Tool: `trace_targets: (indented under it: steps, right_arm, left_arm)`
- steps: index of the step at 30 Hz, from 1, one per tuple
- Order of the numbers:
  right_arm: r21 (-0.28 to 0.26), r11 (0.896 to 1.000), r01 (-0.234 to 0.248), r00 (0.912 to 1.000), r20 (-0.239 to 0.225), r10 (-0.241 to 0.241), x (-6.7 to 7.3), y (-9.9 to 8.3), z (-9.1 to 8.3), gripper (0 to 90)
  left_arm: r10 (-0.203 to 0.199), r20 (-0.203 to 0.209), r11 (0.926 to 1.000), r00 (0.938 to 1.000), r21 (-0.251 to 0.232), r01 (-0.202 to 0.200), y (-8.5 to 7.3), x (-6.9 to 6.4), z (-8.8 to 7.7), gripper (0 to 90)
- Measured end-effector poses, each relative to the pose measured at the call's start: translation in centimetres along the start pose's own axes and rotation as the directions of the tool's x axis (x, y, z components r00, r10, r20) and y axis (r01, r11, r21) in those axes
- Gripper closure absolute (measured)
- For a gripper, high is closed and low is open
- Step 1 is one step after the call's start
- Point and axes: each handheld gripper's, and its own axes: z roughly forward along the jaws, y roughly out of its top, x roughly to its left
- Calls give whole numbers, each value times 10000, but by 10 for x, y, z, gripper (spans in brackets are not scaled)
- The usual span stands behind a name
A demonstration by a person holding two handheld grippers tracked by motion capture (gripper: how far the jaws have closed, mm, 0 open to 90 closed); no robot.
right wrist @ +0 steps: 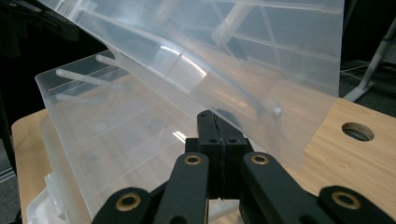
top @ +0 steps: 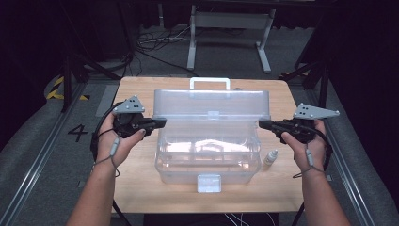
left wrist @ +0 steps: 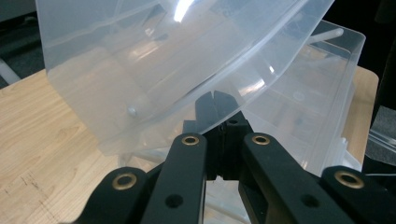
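Both tongs, left (top: 162,123) and right (top: 261,124), clamped on lid (top: 211,104) edges, mid-swing; next, likely continue in unison

Clear plastic toolbox (top: 207,160) mid-table — hinged lid (top: 211,104) raised, tilted.

Counted on the one light wooden table (top: 141,188): one clear plastic storage box (top: 207,162) with one raised clear hinged lid (top: 211,103), one small white dropper bottle (top: 270,157), and two black two-jaw grippers, left (top: 162,123) and right (top: 261,124).
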Motion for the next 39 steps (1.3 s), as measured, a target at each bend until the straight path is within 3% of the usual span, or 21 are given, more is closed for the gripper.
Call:
trace_targets:
  steps: [18, 26, 29, 39]
  right_arm:
    - [-485, 9988, -74, 9998, 161, 82, -4, 6, -3, 900]
    - [-378, 9993, 6, 9983, 578, 16, -1, 0, -15, 890]
    - [-440, 9990, -34, 9971, 764, 67, -3, -2, -19, 856]
    - [-518, 9986, -116, 9892, 1456, 190, -4, -4, -20, 619]
  left_arm:
    - [-120, -161, 9999, 9998, -59, 119, 12, 10, 1, 895]
    - [-54, -169, 10000, 9998, -44, 53, 19, 16, 3, 895]
    - [35, -174, 10000, 9998, -21, -35, 21, 18, 3, 895]
    - [-66, -12, 9997, 10000, -234, 66, 23, 24, 5, 895]
